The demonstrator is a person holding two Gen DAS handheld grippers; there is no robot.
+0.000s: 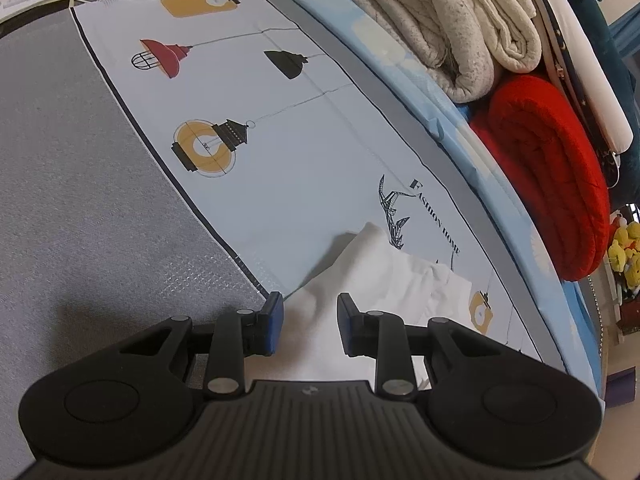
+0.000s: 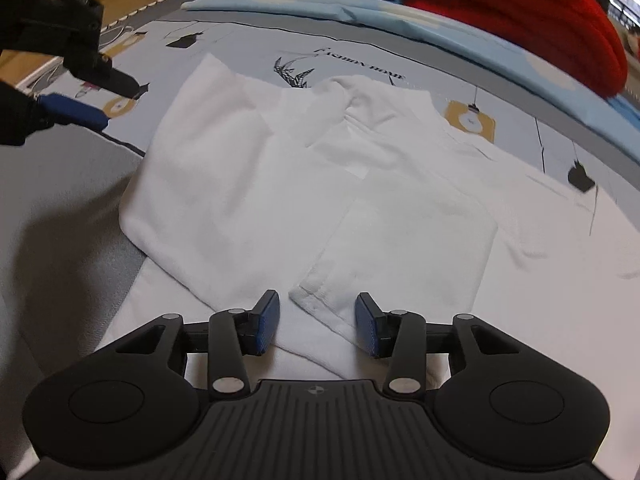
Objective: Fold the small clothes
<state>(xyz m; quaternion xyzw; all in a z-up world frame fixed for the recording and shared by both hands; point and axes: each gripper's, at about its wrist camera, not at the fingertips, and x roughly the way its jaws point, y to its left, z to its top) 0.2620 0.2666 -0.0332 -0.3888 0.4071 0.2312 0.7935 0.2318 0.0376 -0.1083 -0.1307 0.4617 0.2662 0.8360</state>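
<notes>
Lamp-printed pale cloth [image 1: 280, 128] covers the grey bed; folded blankets [image 1: 460, 28] lie at 1 o'clock. White garment [image 2: 304, 184] rests partly folded at centre. My right gripper [image 2: 318, 324] hovers, fingers apart, astride its hemmed edge [image 2: 320, 308] at 6 o'clock. My left gripper [image 1: 310, 324] is likewise spread, empty, above the fabric. Risk: closing on one layer alone would drag the fold askew.

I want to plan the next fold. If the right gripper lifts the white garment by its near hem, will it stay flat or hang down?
The white garment would likely droop: it already lies in soft, creased layers. It looks thin, so probably light. The right gripper is open around the hem.
</notes>
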